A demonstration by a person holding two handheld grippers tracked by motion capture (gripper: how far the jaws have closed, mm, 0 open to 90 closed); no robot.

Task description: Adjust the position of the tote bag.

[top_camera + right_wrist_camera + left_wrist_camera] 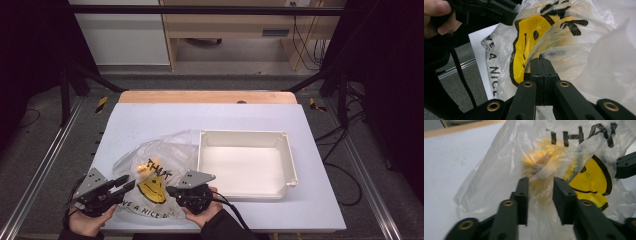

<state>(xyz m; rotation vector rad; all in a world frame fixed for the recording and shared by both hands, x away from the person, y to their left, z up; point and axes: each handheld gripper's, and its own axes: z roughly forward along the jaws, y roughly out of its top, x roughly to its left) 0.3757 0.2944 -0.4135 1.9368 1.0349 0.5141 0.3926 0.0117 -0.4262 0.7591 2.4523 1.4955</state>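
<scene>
Right now the white table carries an empty tray to the right of a crumpled plastic bag, which lies near the front edge between both hands. Clenched, the right gripper pinches a fold of the bag. The left gripper stands parted, film bulging between its jaws, and straight ahead inside sits something yellow, perhaps food.
</scene>
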